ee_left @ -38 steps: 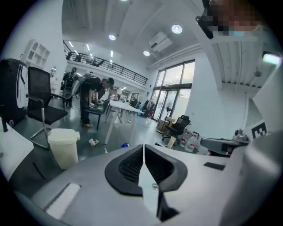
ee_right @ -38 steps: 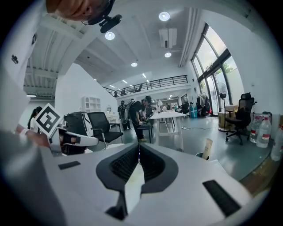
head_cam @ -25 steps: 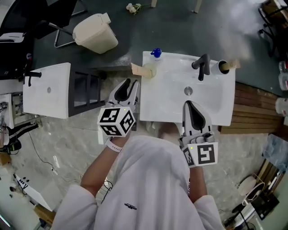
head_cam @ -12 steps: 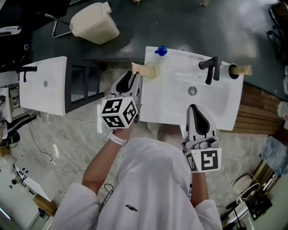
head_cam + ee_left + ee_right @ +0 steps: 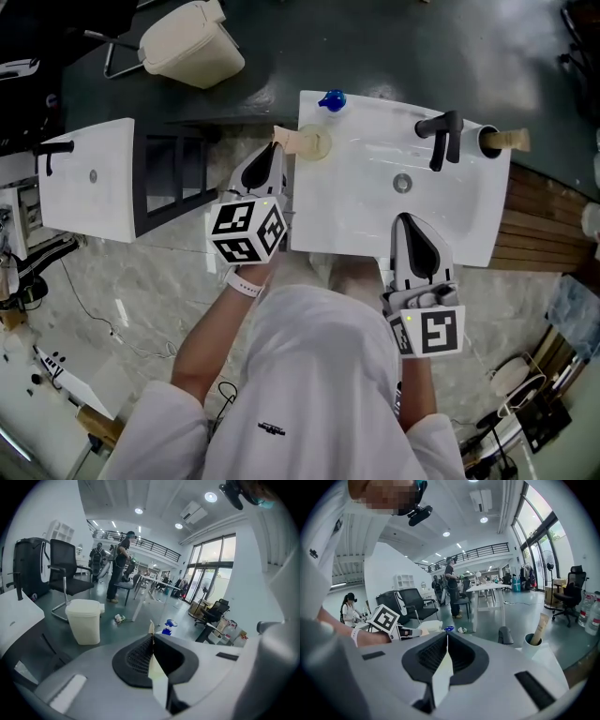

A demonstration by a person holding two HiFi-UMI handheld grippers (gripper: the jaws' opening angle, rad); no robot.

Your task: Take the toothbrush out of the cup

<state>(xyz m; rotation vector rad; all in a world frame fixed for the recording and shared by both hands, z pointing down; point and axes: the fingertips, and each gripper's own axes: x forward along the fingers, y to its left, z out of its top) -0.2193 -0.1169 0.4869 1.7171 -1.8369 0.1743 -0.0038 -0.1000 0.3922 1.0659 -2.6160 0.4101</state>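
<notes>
On the white basin, a pale translucent cup stands at the rear left corner with a tan handle sticking out to the left. A second cup at the rear right holds a tan stick; the right gripper view shows that cup too. A blue object lies on the rear rim. My left gripper is just short of the left cup, its jaws closing and meeting with nothing between them. My right gripper hangs over the basin's front edge, shut and empty.
A black faucet stands at the basin's rear. A second white basin sits to the left, past a dark rack. A cream waste bin lies on the dark floor behind. Wooden slats lie on the right.
The left gripper's jaws have gone from apart to together. Both grippers have dropped a little toward the basin.
</notes>
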